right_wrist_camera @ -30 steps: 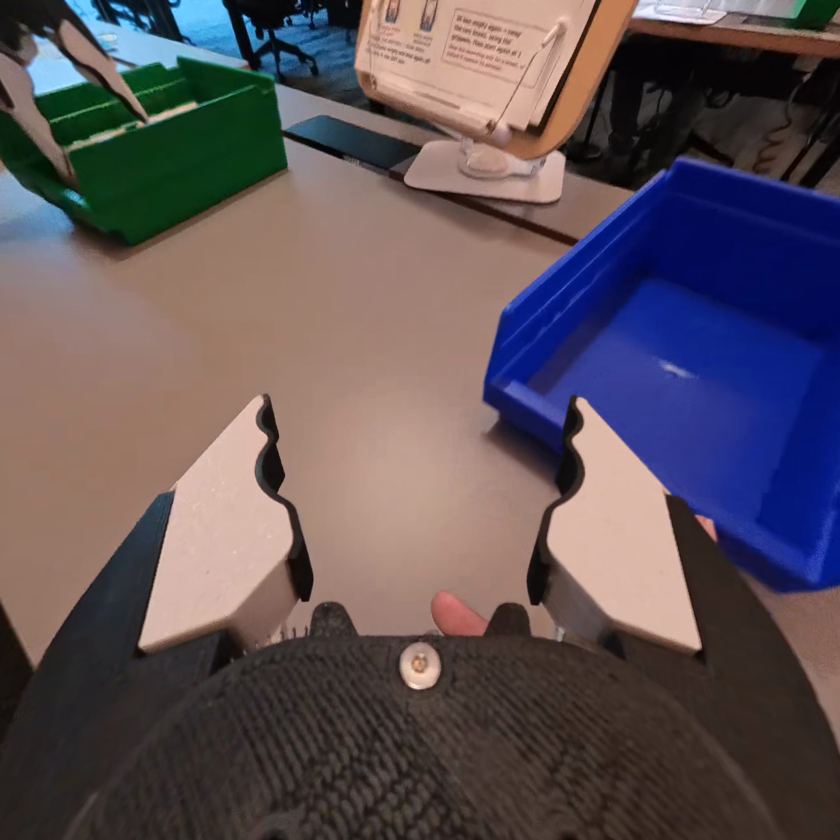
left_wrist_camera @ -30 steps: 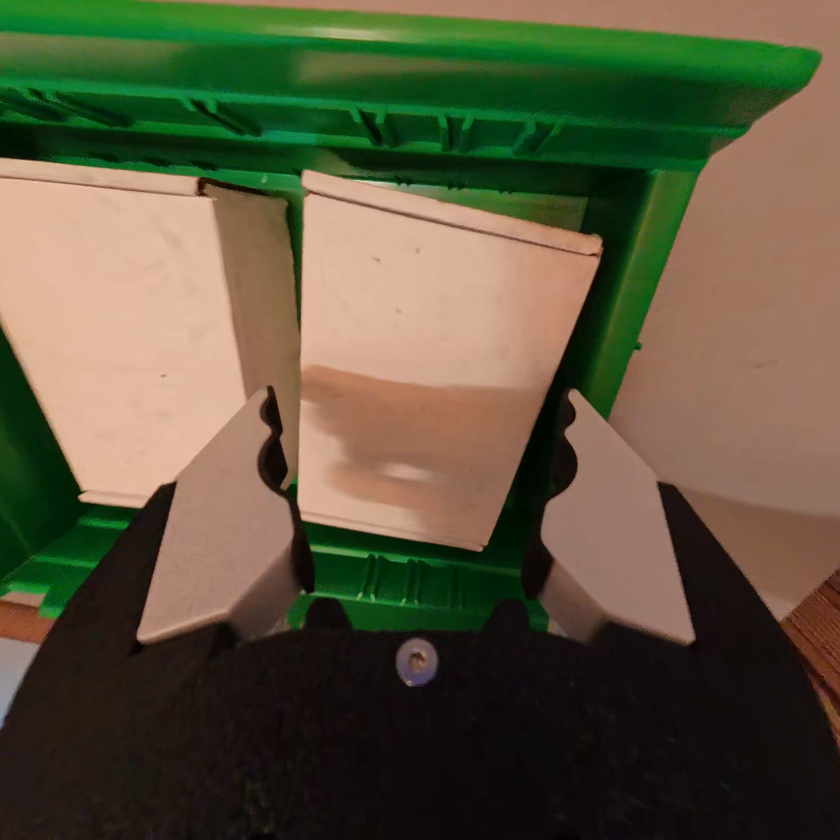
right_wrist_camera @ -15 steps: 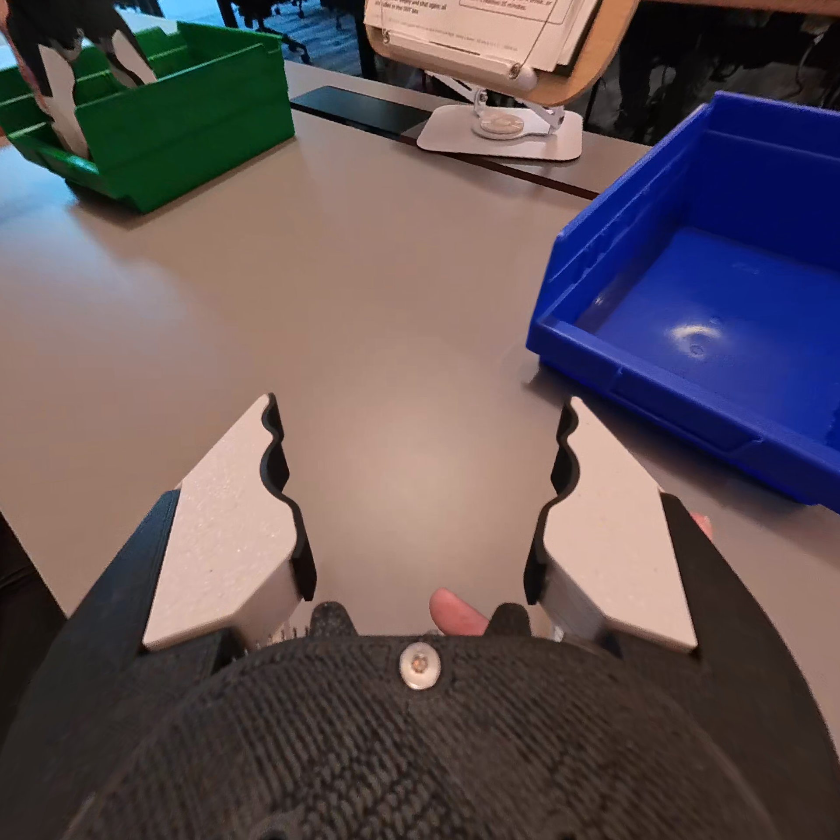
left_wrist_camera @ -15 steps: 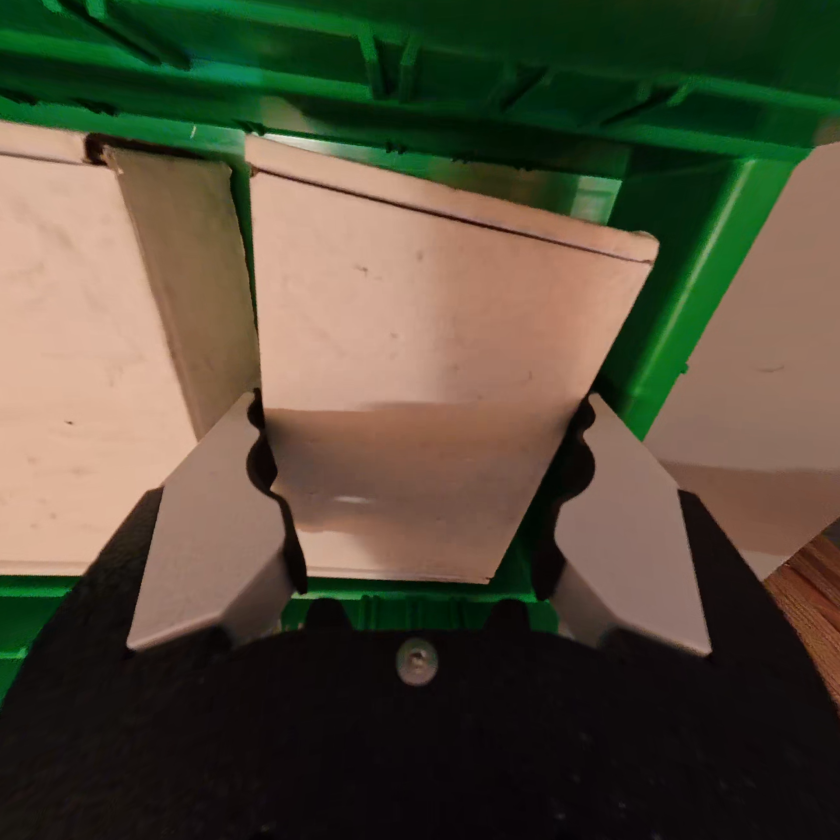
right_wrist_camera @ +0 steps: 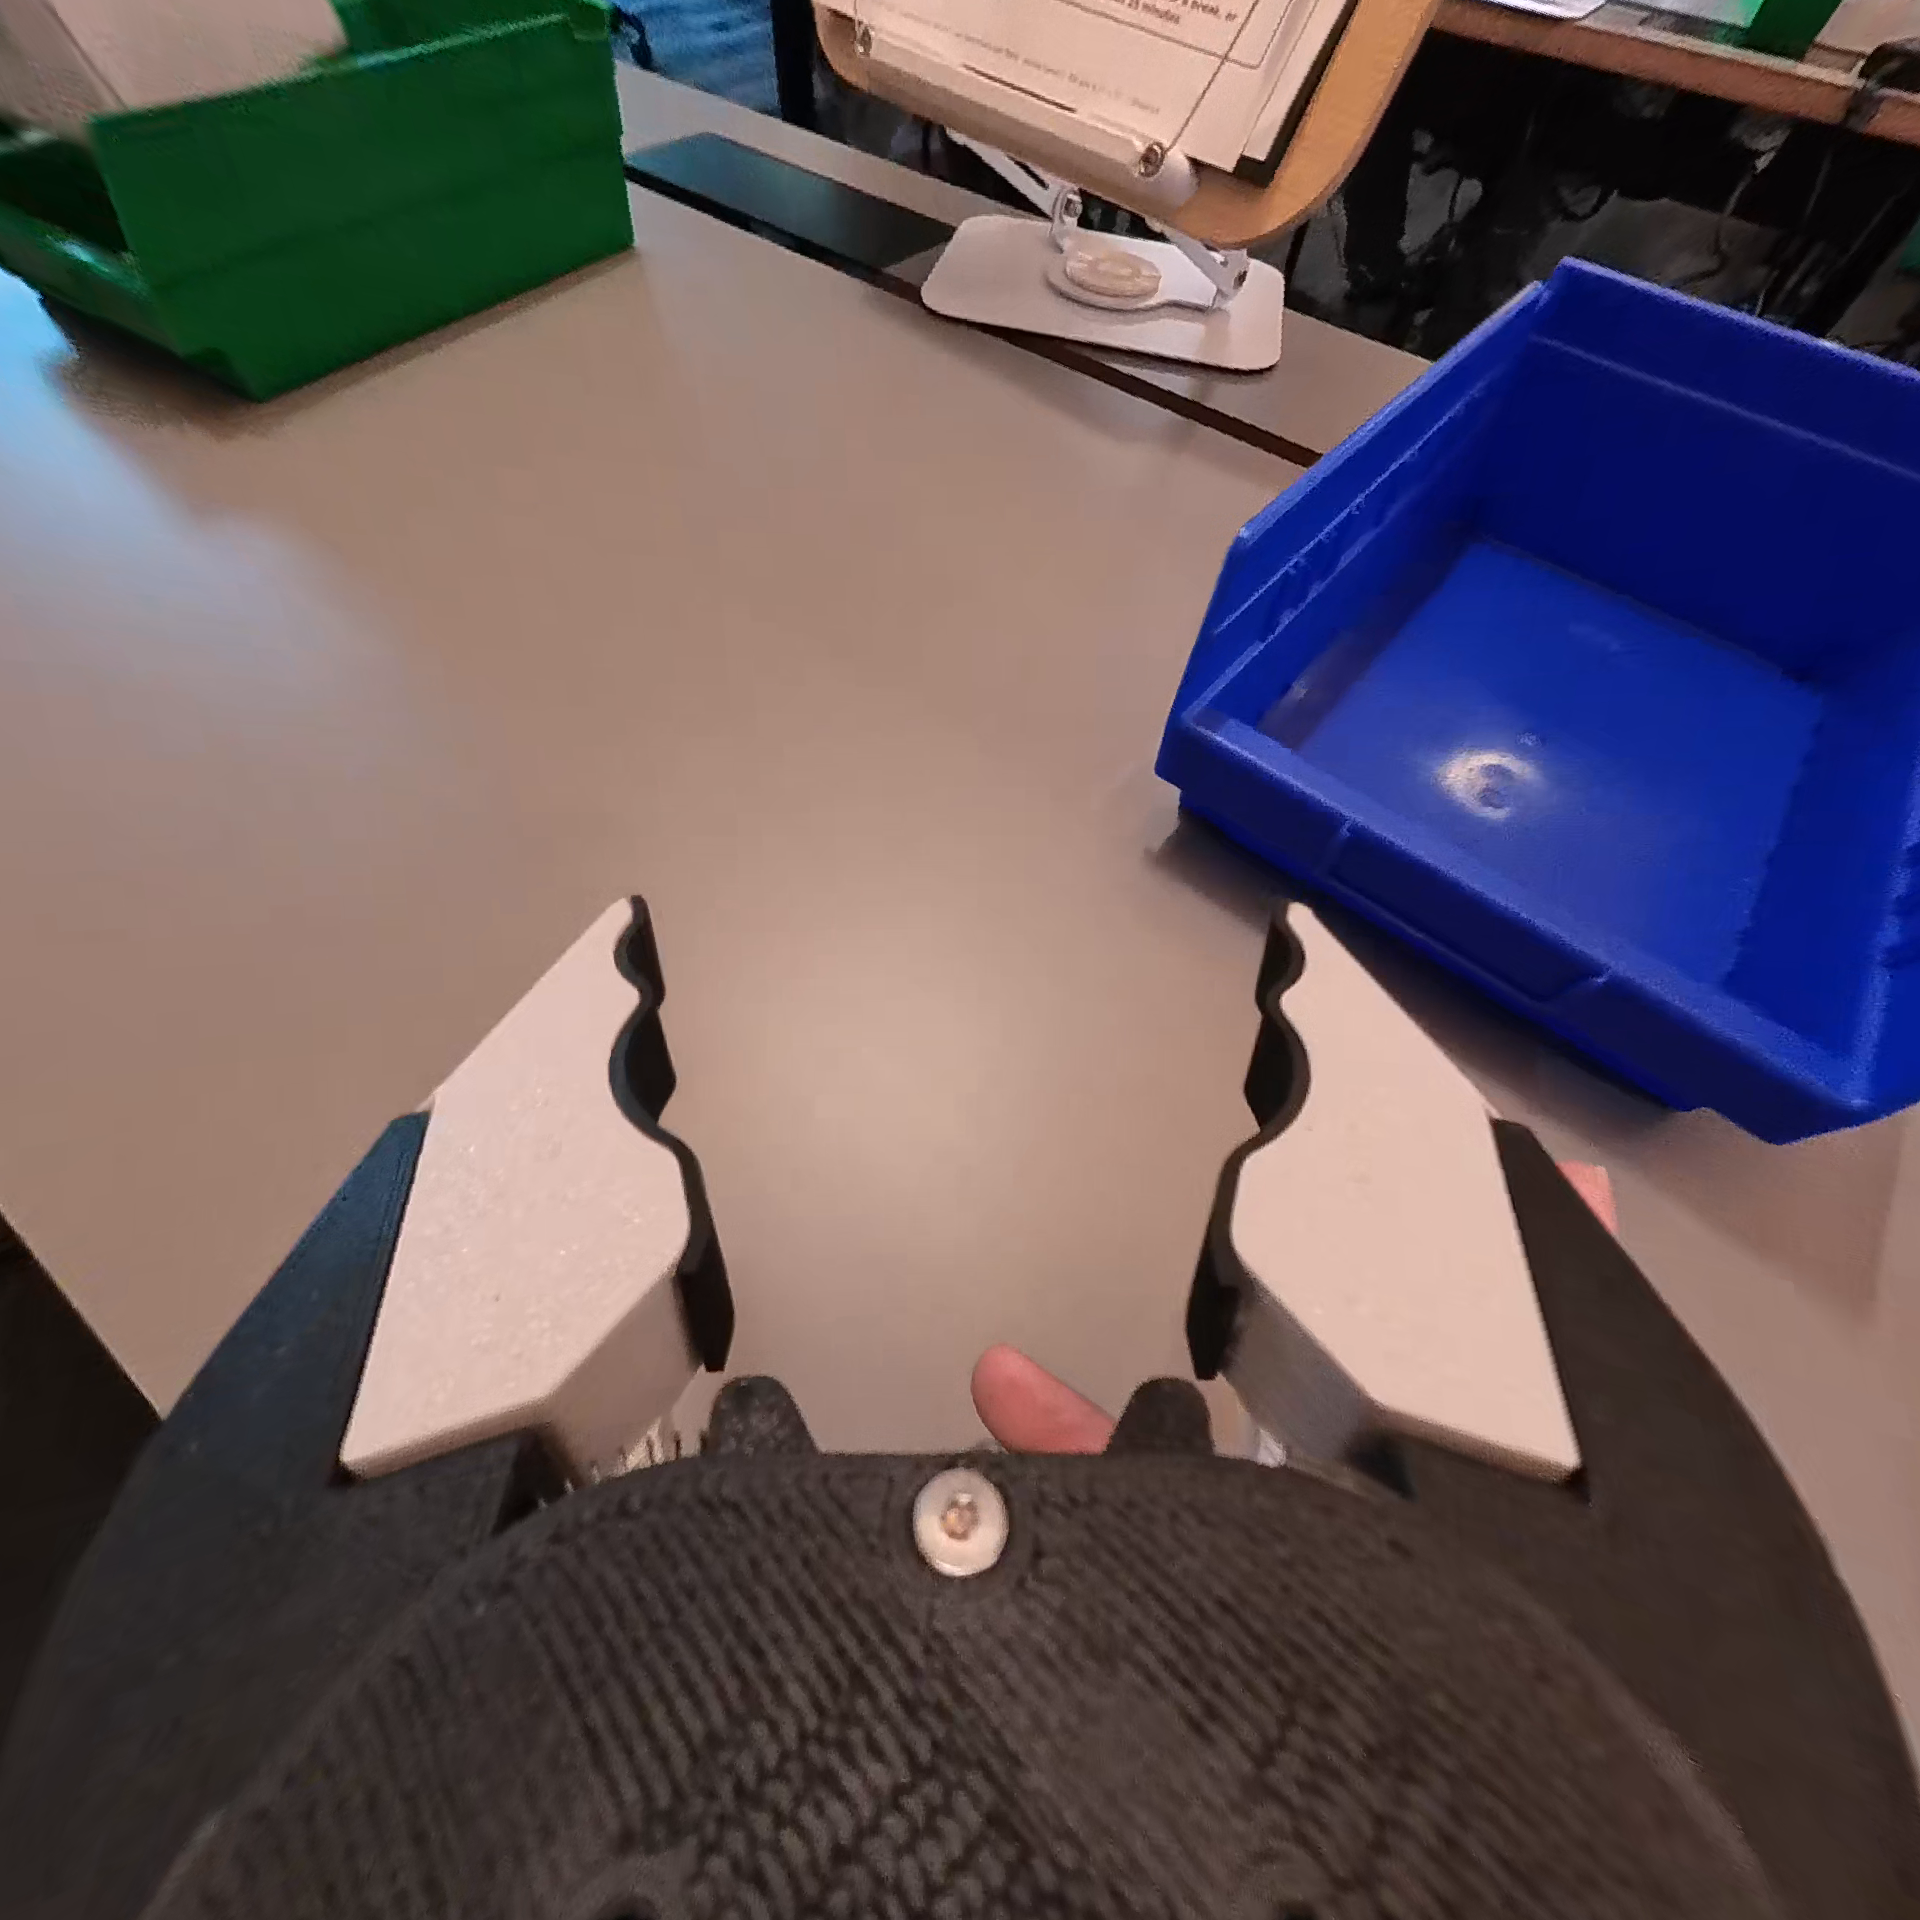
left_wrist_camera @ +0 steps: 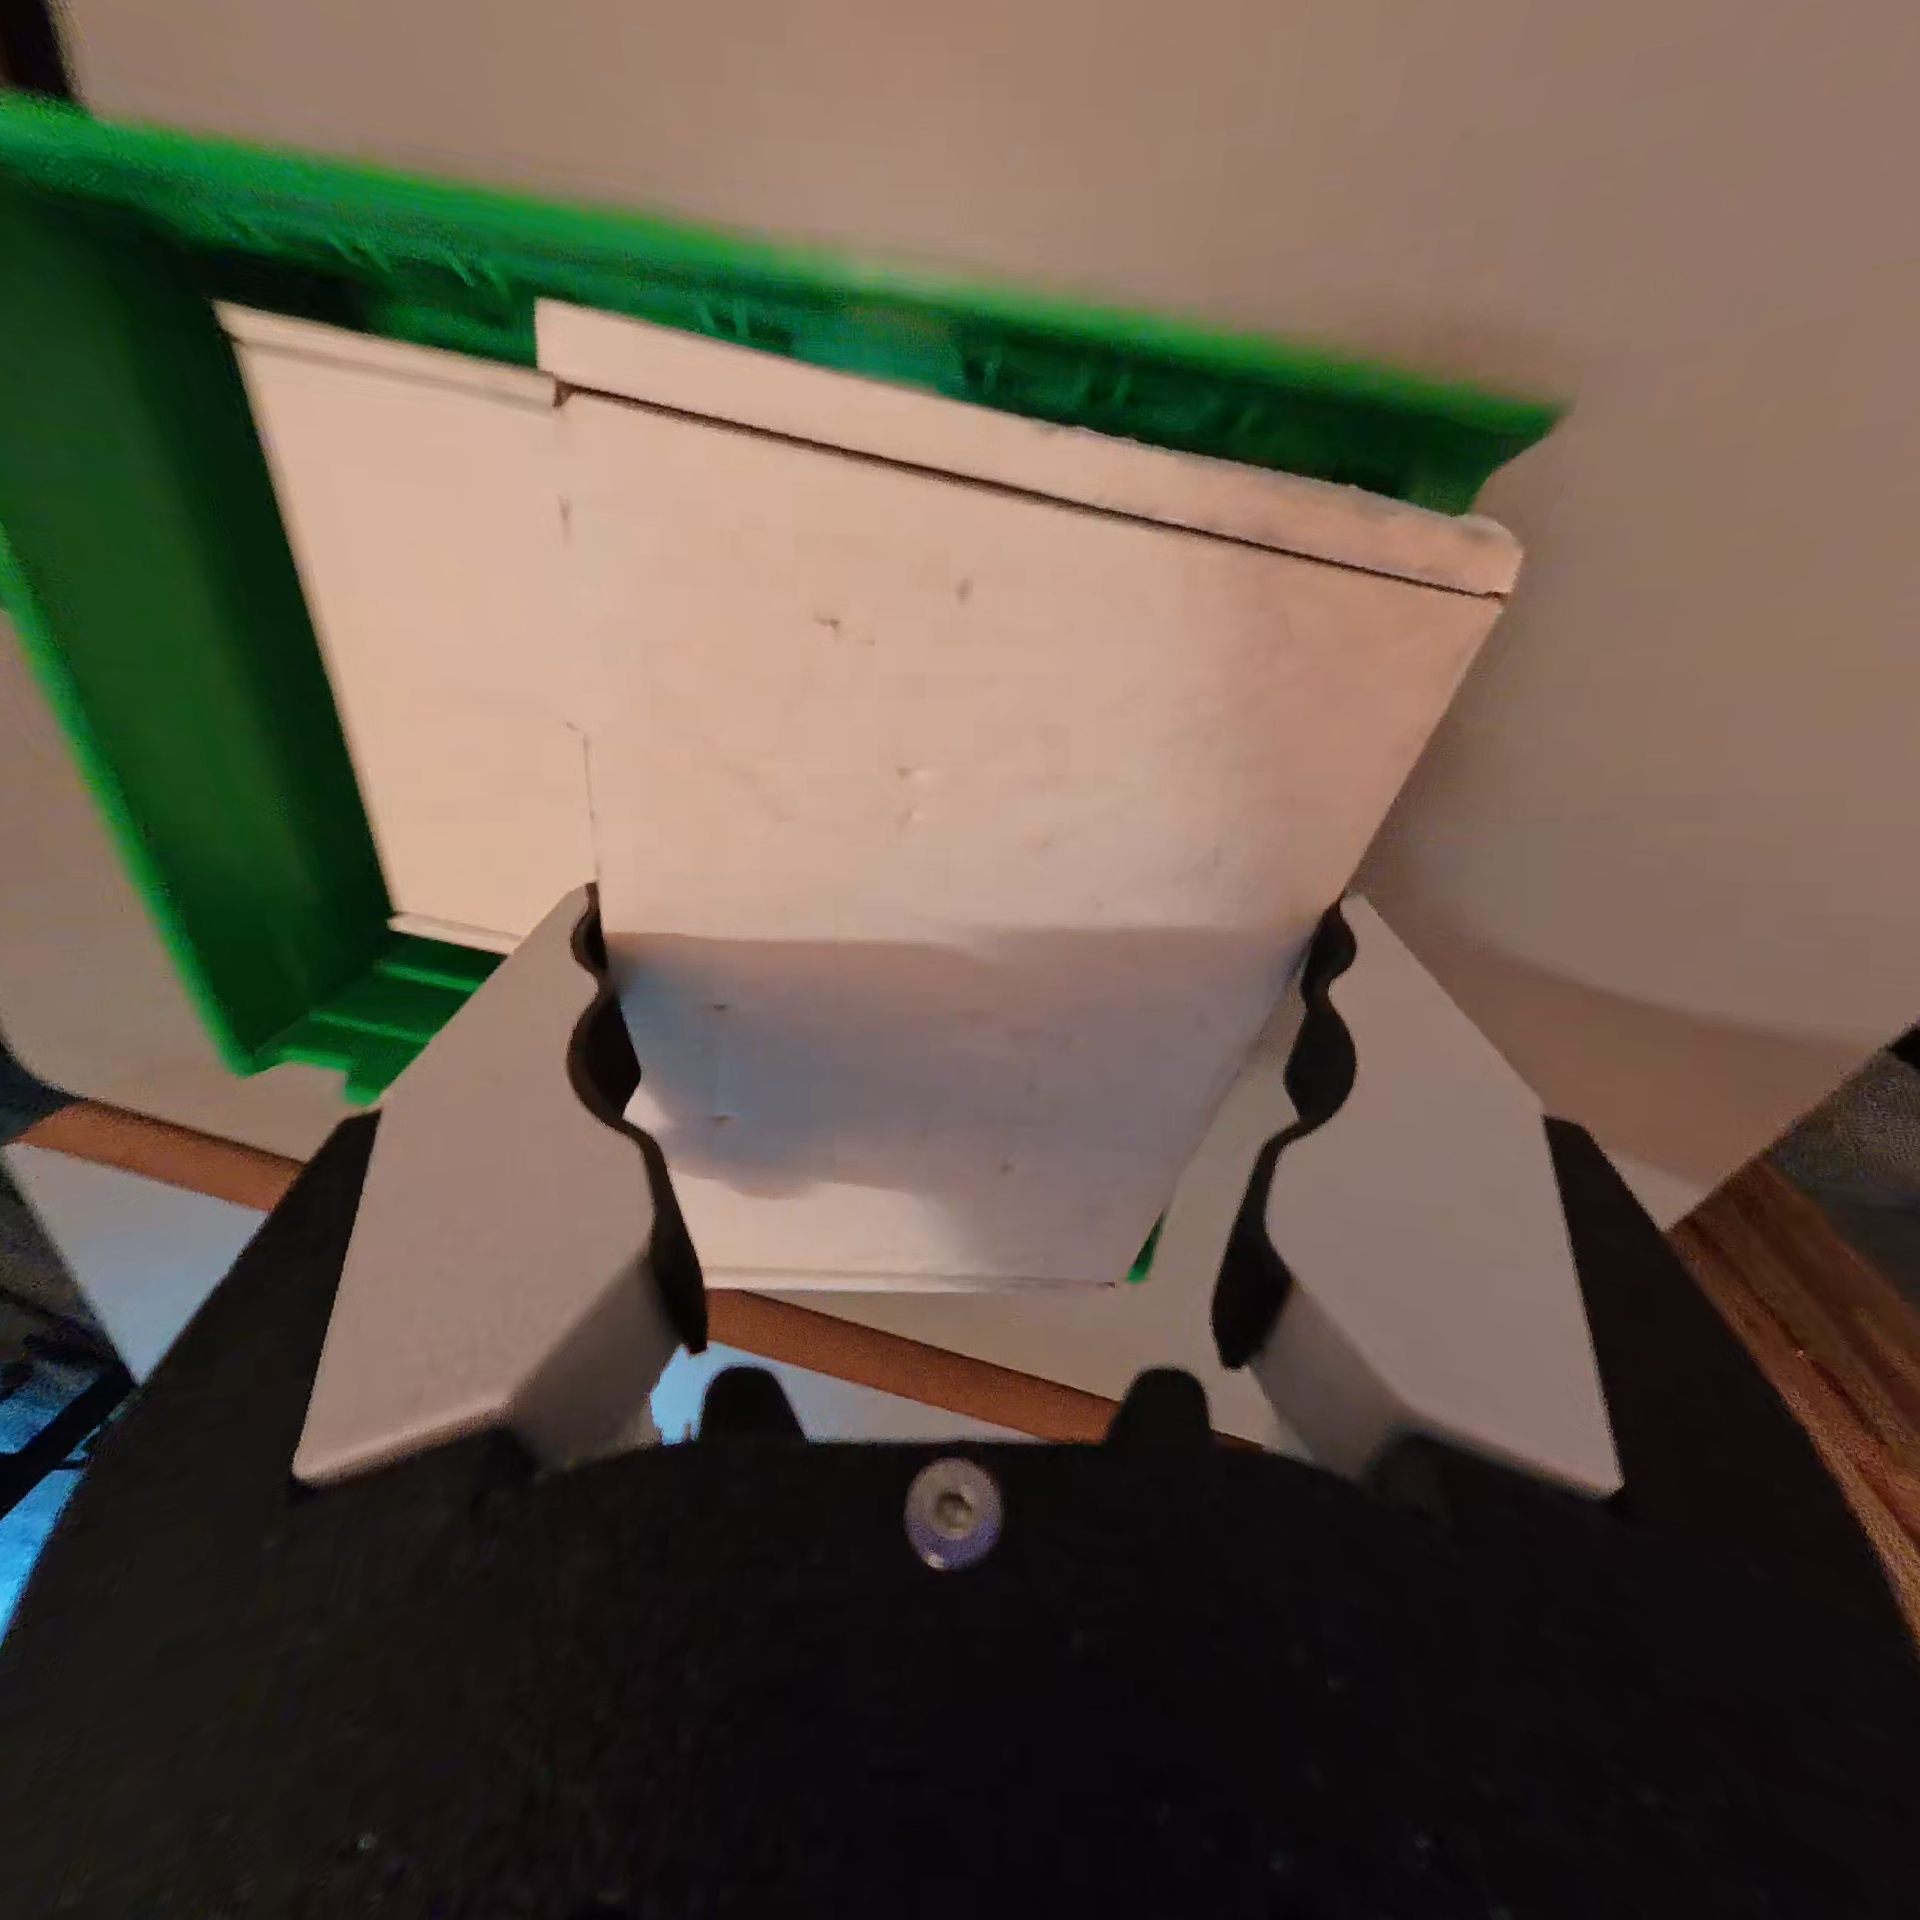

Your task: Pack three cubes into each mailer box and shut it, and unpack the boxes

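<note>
While clamped, mailer box [left_wrist_camera: 966, 748] fills left claw [left_wrist_camera: 961, 1091] (closed lid).

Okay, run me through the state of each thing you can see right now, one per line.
Left gripper: shut on held mailer box.
Held mailer box: closed, lifted above green bin.
Second mailer box: closed, in green bin.
Green bin: holds one box.
Right gripper: open, empty.
Blue bin: empty.

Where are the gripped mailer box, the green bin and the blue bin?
gripped mailer box [left_wrist_camera: 997, 790]: left wrist view, middle of its white top face.
green bin [left_wrist_camera: 156, 665]: left wrist view, left wall.
blue bin [right_wrist_camera: 1382, 842]: right wrist view, near front wall.
</note>
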Motion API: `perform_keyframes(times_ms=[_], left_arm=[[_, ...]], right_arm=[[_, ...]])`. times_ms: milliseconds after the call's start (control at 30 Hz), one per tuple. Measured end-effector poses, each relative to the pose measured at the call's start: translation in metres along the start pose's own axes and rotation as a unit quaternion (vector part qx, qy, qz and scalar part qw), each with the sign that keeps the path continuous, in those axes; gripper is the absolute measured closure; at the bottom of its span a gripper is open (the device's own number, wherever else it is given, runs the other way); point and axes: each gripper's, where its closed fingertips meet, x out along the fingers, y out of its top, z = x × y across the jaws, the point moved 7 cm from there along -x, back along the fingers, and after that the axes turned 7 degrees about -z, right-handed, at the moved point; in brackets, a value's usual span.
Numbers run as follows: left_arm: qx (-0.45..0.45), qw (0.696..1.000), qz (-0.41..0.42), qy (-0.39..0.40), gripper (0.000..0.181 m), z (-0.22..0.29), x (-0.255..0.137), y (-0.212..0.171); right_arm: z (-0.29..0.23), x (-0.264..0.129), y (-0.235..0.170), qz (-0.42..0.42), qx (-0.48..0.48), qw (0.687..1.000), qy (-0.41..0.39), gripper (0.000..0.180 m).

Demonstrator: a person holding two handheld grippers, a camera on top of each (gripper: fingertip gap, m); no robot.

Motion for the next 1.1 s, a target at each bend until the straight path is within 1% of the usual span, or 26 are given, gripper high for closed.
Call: perform_keyframes(times_ms=[67, 133, 167, 233, 333, 467, 500, 533, 567, 600, 633, 700, 733, 767, 867, 967, 1000, 1100], left_arm=[[-0.008, 1.0, 0.022, 0.01, 0.053, 0.008, -0.039, 0.018], [-0.016, 0.999, 0.034, 0.012, 0.053, 0.027, -0.07, 0.048], [-0.004, 0.999, 0.036, 0.02, 0.053, 0.04, -0.08, 0.068], [0.028, 0.999, 0.028, 0.03, 0.053, 0.07, -0.088, 0.108], [0.056, 0.998, 0.019, 0.005, 0.053, 0.118, -0.073, 0.17], [0.084, 0.996, -0.005, -0.014, 0.055, 0.165, -0.028, 0.242], [0.086, 0.996, -0.005, -0.016, 0.061, 0.172, -0.017, 0.258], [0.086, 0.996, 0.003, -0.016, 0.071, 0.178, -0.01, 0.274], [0.084, 0.996, 0.008, -0.017, 0.098, 0.182, -0.006, 0.287], [0.09, 0.995, 0.02, -0.031, 0.104, 0.186, -0.004, 0.299], [0.095, 0.994, 0.034, -0.048, 0.104, 0.19, -0.004, 0.309], [0.099, 0.992, 0.056, -0.057, 0.106, 0.192, -0.003, 0.322], [0.095, 0.991, 0.07, -0.056, 0.108, 0.191, -0.001, 0.326], [0.089, 0.991, 0.078, -0.066, 0.114, 0.192, 0.0, 0.328], [0.083, 0.988, 0.108, -0.071, 0.113, 0.191, 0.001, 0.324], [0.078, 0.986, 0.13, -0.068, 0.13, 0.191, 0.0, 0.317], [0.079, 0.984, 0.147, -0.068, 0.135, 0.191, -0.004, 0.315], [0.073, 0.961, 0.259, -0.065, 0.151, 0.186, -0.027, 0.313]], right_arm=[[-0.001, -0.003, 0.002, 0.001, -0.013, 1.0, -0.009, 0.066], [-0.001, -0.003, 0.008, 0.017, -0.009, 1.0, -0.014, 0.068], [-0.002, -0.001, 0.011, 0.025, -0.004, 1.0, -0.013, 0.068], [-0.005, 0.005, 0.014, 0.032, 0.005, 0.999, -0.008, 0.072], [-0.015, 0.015, 0.016, 0.027, -0.003, 1.0, 0.011, 0.073], [-0.03, 0.021, 0.019, 0.019, -0.04, 0.999, 0.017, 0.073], [-0.036, 0.021, 0.021, 0.021, -0.044, 0.998, 0.027, 0.075], [-0.041, 0.02, 0.024, 0.025, -0.052, 0.998, 0.038, 0.077], [-0.046, 0.019, 0.026, 0.029, -0.063, 0.997, 0.046, 0.079], [-0.049, 0.018, 0.027, 0.034, -0.074, 0.996, 0.047, 0.08], [-0.051, 0.017, 0.027, 0.039, -0.084, 0.995, 0.045, 0.082], [-0.053, 0.021, 0.023, 0.042, -0.099, 0.993, 0.048, 0.085], [-0.053, 0.025, 0.02, 0.031, -0.101, 0.993, 0.05, 0.086], [-0.052, 0.028, 0.016, 0.016, -0.104, 0.993, 0.048, 0.087], [-0.053, 0.033, 0.013, -0.002, -0.124, 0.991, 0.042, 0.085], [-0.056, 0.039, 0.013, -0.004, -0.137, 0.989, 0.055, 0.086], [-0.058, 0.04, 0.013, -0.006, -0.141, 0.988, 0.056, 0.086], [-0.06, 0.043, 0.016, 0.008, -0.167, 0.985, 0.042, 0.086]])
